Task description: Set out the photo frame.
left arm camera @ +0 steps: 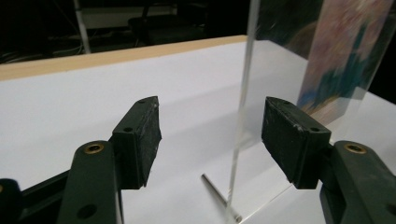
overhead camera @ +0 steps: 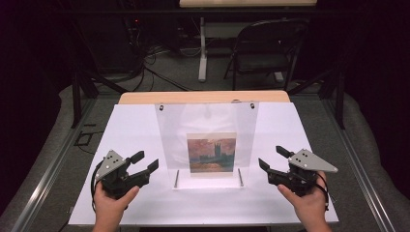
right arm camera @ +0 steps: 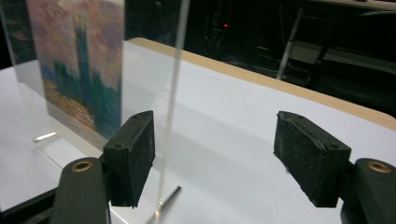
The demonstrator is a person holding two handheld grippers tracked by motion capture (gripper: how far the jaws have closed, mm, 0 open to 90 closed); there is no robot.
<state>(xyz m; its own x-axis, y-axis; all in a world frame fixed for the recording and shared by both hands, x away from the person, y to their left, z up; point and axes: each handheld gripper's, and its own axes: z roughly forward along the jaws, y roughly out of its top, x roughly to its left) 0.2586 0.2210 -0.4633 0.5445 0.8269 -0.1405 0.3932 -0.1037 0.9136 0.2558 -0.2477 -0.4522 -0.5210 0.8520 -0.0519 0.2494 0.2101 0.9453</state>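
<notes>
Your left gripper [overhead camera: 148, 163] stands wide open just left of the clear acrylic frame [overhead camera: 208, 125], upright mid-table with its painting print [overhead camera: 212, 152]. Your right gripper [overhead camera: 270, 159] gapes wide too, just right of it, gripping nothing.

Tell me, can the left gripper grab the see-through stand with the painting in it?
Probably yes. The left gripper is open beside the clear stand, and in the left gripper view the stand's edge already sits between its jaws, untouched, with nothing in between.
</notes>
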